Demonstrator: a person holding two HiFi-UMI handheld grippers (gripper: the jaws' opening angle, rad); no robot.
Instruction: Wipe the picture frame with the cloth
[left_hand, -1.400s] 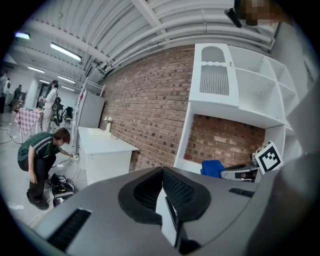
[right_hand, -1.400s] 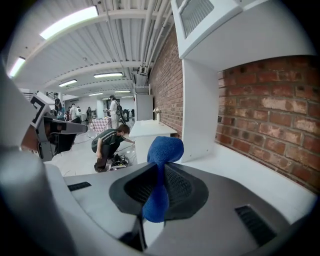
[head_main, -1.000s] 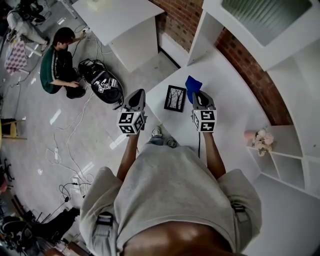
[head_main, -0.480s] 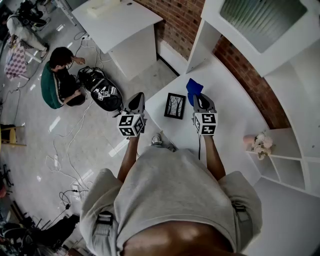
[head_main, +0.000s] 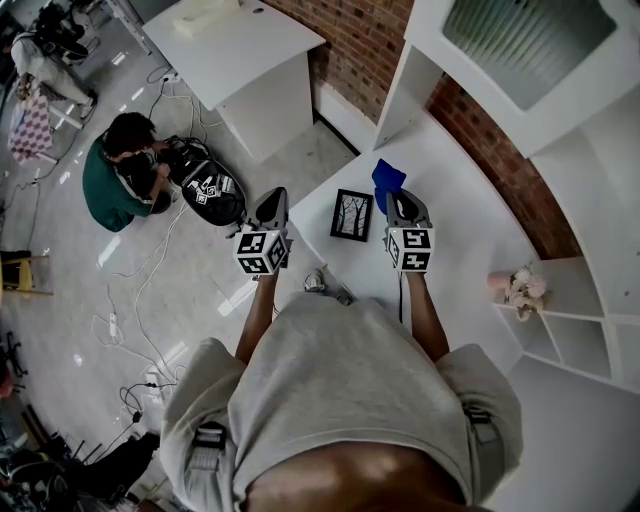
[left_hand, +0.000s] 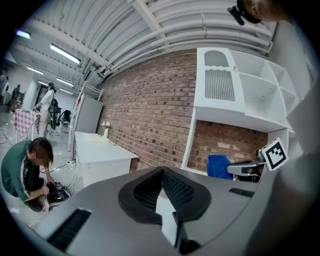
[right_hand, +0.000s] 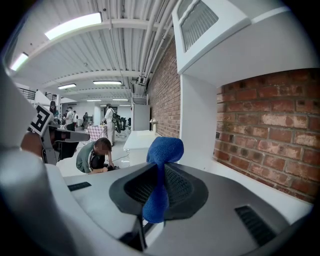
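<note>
A black picture frame (head_main: 351, 214) lies flat on the white table (head_main: 450, 190), near its left corner. My right gripper (head_main: 397, 198) is just right of the frame, shut on a blue cloth (head_main: 386, 176) that bunches up beyond its tips. In the right gripper view the cloth (right_hand: 161, 165) is pinched between the jaws and hangs over them. My left gripper (head_main: 272, 194) is left of the frame, out past the table's edge, above the floor. Its jaws are shut with nothing between them (left_hand: 162, 171). The left gripper view shows the cloth (left_hand: 218, 166) off to the right.
A person (head_main: 122, 172) crouches on the floor at the left beside a black bag (head_main: 208, 184) and loose cables. A white desk (head_main: 232, 40) stands beyond them. A brick wall and a white shelf unit (head_main: 520, 60) border the table; a small soft toy (head_main: 518, 282) sits in a cubby.
Both grippers keep their places beside the frame, the right one still holding the cloth. The crouching person has shifted on the floor, and the head view has moved slightly.
</note>
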